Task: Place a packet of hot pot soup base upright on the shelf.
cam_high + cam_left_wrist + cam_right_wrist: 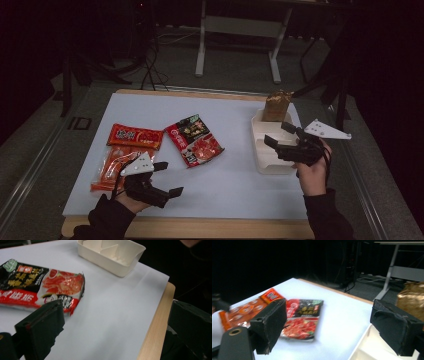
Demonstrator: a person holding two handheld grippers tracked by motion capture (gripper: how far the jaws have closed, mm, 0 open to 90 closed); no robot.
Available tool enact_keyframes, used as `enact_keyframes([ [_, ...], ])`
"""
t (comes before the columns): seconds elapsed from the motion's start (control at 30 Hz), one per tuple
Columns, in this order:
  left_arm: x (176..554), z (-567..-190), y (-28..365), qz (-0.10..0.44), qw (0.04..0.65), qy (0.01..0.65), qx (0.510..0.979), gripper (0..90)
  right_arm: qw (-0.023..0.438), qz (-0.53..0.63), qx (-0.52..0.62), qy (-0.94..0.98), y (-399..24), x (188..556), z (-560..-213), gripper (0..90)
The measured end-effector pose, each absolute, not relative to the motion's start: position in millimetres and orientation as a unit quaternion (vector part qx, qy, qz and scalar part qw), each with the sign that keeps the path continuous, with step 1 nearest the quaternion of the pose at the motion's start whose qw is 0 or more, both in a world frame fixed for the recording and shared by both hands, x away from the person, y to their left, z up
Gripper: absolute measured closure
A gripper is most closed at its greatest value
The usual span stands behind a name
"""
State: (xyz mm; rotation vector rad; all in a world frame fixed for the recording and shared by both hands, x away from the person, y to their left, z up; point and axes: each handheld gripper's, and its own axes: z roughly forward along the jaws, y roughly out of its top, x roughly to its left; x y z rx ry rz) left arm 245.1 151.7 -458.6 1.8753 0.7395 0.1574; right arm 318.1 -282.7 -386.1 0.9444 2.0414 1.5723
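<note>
Jaws of the left gripper (168, 179) are seen spread wide at the lower left of the high view, with nothing between them. In the left gripper view one jaw is seen at the lower left and the other at the lower right, with bare white sheet (110, 315) and the wooden table edge (155, 325) between them.

The right gripper (281, 134) is held at the right of centre in the high view, above the white divided tray (262, 165), jaws also parted and empty. In the right gripper view the two jaws are set far apart at the bottom corners of the frame.

The black-and-red packet (195, 140) is found flat on the sheet at the centre of the high view, between the two grippers and apart from both. It is seen at the left in the left gripper view (37, 285), near the jaw tip.

An orange-red sausage pack (125, 155) is noted at the left, just above the left hand (131, 200). A brown-gold bag (276, 105) is stood in the far end of the tray, upper right of centre.
</note>
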Motion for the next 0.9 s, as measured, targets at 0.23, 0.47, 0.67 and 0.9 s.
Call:
enact_keyframes([
  [0.23,263,-448,141,0.078,0.53,0.295,0.791,11.9,0.217,0.562,0.304,0.738,-271,288,-394,13.2],
  [0.47,282,-446,127,0.069,0.528,0.285,0.797,35.7,0.196,0.563,0.306,0.743,-271,268,-404,13.4],
  [0.67,300,-447,116,0.067,0.527,0.287,0.797,51.4,0.199,0.558,0.31,0.743,-274,258,-410,14.3],
  [0.9,323,-454,93,0.072,0.504,0.289,0.811,69.7,0.203,0.564,0.307,0.74,-277,244,-416,14.5],
])
